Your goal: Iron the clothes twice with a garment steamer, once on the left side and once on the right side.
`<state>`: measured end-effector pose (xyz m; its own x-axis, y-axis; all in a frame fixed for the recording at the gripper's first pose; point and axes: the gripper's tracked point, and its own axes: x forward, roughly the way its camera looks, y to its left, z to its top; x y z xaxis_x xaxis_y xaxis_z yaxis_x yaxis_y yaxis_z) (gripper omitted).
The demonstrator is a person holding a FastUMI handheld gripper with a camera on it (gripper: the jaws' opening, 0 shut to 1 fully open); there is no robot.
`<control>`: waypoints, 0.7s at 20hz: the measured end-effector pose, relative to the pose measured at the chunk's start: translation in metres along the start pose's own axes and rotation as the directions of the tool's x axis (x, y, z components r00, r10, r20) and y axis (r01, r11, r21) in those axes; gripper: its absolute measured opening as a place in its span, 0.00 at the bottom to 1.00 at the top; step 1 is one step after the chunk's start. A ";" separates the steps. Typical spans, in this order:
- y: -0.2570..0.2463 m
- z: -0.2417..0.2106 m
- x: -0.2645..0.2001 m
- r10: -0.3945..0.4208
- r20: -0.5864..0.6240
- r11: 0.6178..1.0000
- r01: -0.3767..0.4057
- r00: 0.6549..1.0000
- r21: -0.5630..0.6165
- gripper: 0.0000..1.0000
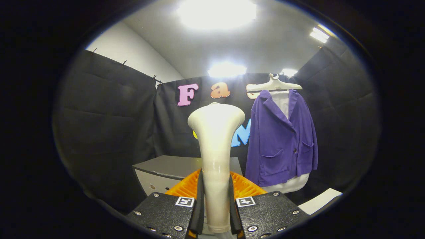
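**Inspector:** Black-draped booth, grey cabinet point(172, 167) at lower centre. Purple jacket point(282, 139) hangs on a white hanger point(274, 85), right of centre, well beyond the fingers.

**Assistant:** And the gripper point(215, 202)?

**Inspector:** Clenched on the garment steamer point(215, 132) handle, head upright at frame centre.

**Assistant:** Risks?

**Inspector:** The hold sits low on a smooth, tapering handle, so the head may twist or slip. The jacket hangs free and may swing away under pressure.

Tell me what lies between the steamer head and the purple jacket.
In the gripper view, nothing lies between them: the steamer head, held by the tool, stands apart from the purple jacket, with just the booth's black wall behind the gap.
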<state>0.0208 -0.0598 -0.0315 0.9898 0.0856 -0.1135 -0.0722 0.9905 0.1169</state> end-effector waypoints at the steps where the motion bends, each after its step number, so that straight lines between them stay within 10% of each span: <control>1: -0.001 0.001 -0.004 0.000 0.009 1.000 0.000 1.000 -0.004 0.31; 14: -0.051 0.098 0.053 -0.097 0.173 0.994 0.102 0.980 -0.024 0.31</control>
<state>0.0886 -0.1167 0.0529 0.9984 -0.0306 0.0484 0.0266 0.9963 0.0814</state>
